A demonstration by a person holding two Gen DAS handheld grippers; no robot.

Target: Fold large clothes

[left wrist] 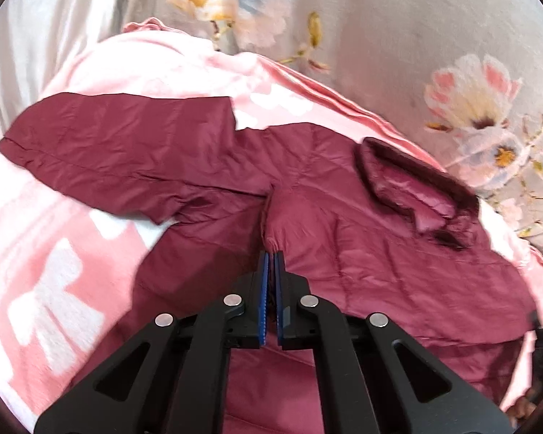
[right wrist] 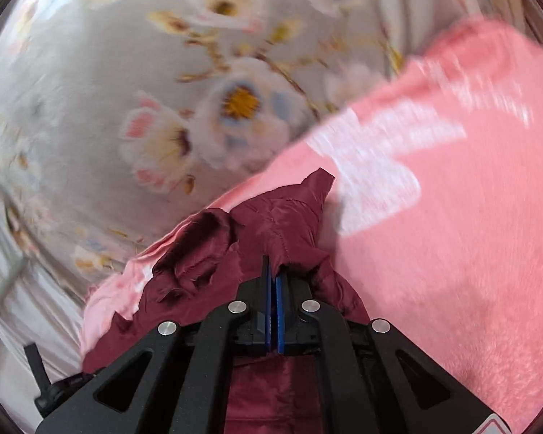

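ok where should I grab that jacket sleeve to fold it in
Grip the sleeve at its cuff end, coming from the pink blanket side. It lies flat and stretched out from the jacket, so the cuff hem is a free edge. Both grippers are already clamped on fabric.

We see a maroon jacket [left wrist: 344,253], its collar [left wrist: 416,188] edged in darker, near-black trim and lined in a paler pink. Beneath it we find a salmon-pink blanket [left wrist: 54,253] carrying blocky white shapes. Around that we make out a pale grey bedsheet [left wrist: 416,18] printed with white, pink and light-blue flowers with yellow centres. Both the left gripper [left wrist: 271,255] and the right gripper [right wrist: 273,267] are black, with blue pads and silver rivets.
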